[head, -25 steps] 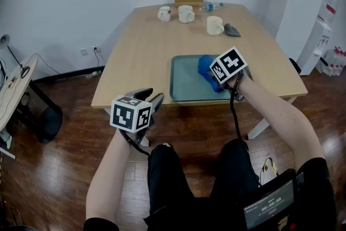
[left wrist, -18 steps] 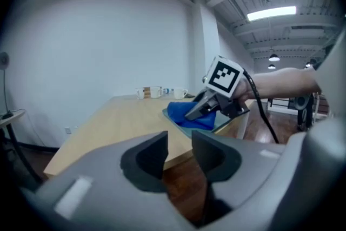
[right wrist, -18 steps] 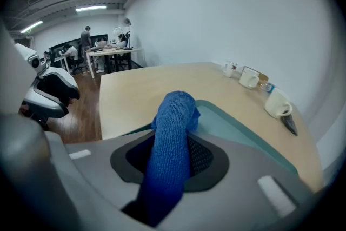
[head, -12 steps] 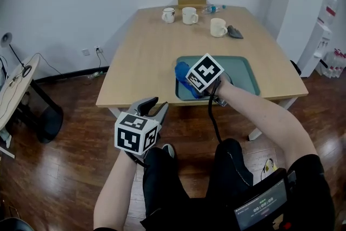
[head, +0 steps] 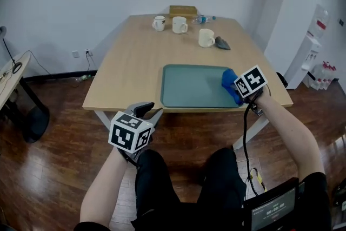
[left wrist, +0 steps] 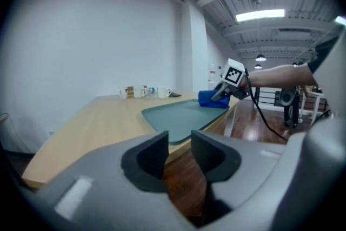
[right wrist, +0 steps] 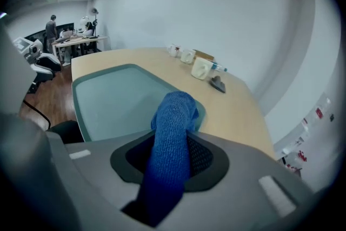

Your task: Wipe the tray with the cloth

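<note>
Short of the table (head: 132, 62), the left gripper (head: 150, 112) is hanging empty, jaws apart after just narrowing, while the right gripper (head: 240, 93) is clamping the blue cloth (head: 229, 81) on the right end of the green tray (head: 189, 86).

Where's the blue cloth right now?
In the head view the blue cloth sits at the right end of the green tray, near the front edge of the table, pinched in the right gripper.
</note>
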Tool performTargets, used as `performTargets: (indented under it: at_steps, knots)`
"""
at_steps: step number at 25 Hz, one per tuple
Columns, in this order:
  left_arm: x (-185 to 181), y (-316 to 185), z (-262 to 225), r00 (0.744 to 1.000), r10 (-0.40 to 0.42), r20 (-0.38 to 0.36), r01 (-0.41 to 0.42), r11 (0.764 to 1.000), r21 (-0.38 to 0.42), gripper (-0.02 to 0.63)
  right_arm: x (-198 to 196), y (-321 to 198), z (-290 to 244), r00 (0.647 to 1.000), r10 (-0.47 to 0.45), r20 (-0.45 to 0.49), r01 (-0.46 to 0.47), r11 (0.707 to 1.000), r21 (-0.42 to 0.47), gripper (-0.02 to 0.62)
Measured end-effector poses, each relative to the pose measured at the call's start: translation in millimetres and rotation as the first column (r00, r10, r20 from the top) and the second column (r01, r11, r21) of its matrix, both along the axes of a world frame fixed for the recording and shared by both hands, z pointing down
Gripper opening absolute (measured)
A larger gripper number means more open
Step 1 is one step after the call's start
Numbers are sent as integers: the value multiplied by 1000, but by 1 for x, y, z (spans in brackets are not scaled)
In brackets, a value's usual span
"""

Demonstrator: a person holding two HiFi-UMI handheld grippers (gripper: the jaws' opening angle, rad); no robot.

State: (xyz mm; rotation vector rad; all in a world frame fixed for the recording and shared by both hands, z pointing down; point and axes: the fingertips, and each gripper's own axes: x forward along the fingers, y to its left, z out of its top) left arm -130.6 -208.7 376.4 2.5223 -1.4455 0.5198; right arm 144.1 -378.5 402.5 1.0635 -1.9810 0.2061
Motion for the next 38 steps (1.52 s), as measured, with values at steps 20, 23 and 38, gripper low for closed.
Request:
performTargets:
  at_steps: [20,23,38]
  knots:
    - [-42,36,2,996,-84,23,84,996,-14,133,-232,57,11,927,-368,68,369,929,-2,124]
    - [-53,42,7,995,-93,36,94,995,-23,133,-255,64,11,917,-393,72,394,919,2,124]
    - [-27,-21,11,999,11,34,-10,1000,-24,133,-9,29,-5,927,-333,-173,332,943,-41,124]
